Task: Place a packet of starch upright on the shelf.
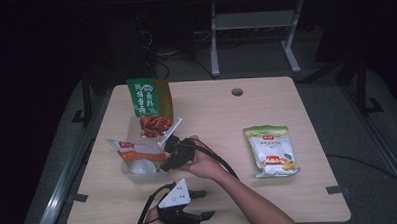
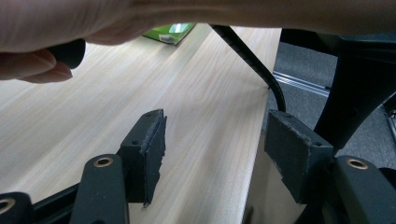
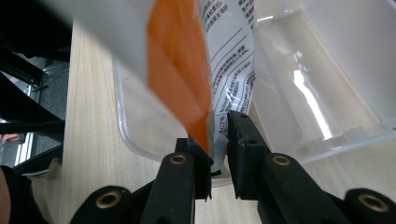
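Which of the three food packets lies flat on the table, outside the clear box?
The white-and-green packet, alone at the table's right. The green one and the orange-and-white one stand in the clear box.

Your table is lit; the room around it is black.
Glare streaks the clear plastic bin (image 3: pixel 299 88); the near orange-and-white packet (image 3: pixel 187 70) blurs.

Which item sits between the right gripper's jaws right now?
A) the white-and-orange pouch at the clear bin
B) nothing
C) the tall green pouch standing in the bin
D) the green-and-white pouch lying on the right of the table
A: the right gripper view shows the right gripper with its jaws around the edge of the white-and-orange pouch over the clear bin.
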A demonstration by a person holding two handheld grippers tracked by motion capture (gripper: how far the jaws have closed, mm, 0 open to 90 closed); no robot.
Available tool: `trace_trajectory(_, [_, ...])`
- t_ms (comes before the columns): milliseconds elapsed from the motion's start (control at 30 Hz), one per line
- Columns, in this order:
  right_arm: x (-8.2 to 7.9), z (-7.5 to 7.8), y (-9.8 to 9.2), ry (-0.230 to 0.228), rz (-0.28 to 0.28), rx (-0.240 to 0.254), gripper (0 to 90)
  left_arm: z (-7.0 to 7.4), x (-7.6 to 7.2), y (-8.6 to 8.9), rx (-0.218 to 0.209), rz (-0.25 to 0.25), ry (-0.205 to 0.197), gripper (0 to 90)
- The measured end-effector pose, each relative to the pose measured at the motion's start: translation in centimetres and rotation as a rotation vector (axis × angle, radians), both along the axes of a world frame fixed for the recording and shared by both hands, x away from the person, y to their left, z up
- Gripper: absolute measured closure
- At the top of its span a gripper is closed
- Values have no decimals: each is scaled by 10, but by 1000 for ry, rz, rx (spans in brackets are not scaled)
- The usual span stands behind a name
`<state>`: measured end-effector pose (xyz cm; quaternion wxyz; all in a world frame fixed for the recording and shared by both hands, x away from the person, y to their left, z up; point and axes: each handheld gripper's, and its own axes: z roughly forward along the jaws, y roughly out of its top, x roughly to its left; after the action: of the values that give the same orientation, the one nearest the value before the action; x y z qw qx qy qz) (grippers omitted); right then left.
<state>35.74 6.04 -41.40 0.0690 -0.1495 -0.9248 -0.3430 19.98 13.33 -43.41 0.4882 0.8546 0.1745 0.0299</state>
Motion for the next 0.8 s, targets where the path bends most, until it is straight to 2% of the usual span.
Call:
trace_trajectory(67, [0, 1, -1, -4, 0, 1, 739, 0, -1, 0, 0, -2, -2, 383])
trace_trajectory(100, [1, 5, -4, 20, 1, 33, 653, 1, -1, 0, 2, -4, -8, 383])
trace_trajectory(167, [1, 8, -6, 31, -7, 48, 652, 1, 0, 1, 1, -2, -14, 383])
trace_trajectory(200, [2, 12, -9, 16, -6, 75, 652, 0, 0, 1, 0, -1, -8, 383])
trace_trajectory(233, [1, 20, -12, 5, -18, 115, 712, 0, 0, 1, -1, 1, -5, 383])
trace_trajectory(267, [1, 20, -12, 5, -18, 115, 712, 0, 1, 1, -1, 1, -4, 383])
trace_trajectory(300, [2, 22, -13, -6, -15, 130, 752, 0, 0, 1, -4, 3, -2, 383])
trace_trajectory(333, [1, 25, -13, -1, -25, 127, 859, 0, 0, 1, -1, 4, -2, 383])
trace_trajectory(367, [2, 25, -13, -12, -11, 126, 895, 0, 1, 1, 2, 2, -5, 383])
trace_trajectory(500, [3, 21, -14, 27, -23, 121, 896, 0, 1, 1, -4, 11, -2, 383])
trace_trajectory(533, [4, 22, -18, 29, -16, 140, 820, 0, 2, 2, 5, 9, -4, 382])
trace_trajectory(567, [4, 22, -18, 29, -16, 140, 820, 0, 3, 2, 3, 15, 0, 382])
trace_trajectory(600, [3, 24, -20, 30, -18, 148, 778, 0, 4, 2, 5, 15, -2, 382])
trace_trajectory(633, [3, 29, -28, 20, -22, 183, 712, 0, 4, 3, 6, 18, 0, 376])
trace_trajectory(667, [3, 29, -28, 20, -22, 183, 712, 0, 5, 2, 4, 24, 1, 376])
trace_trajectory(700, [3, 35, -38, 15, -39, 197, 668, 0, 5, 3, 4, 28, 4, 372])
trace_trajectory(800, [4, 39, -48, 15, -52, 201, 659, 0, 9, 3, 9, 35, -3, 368])
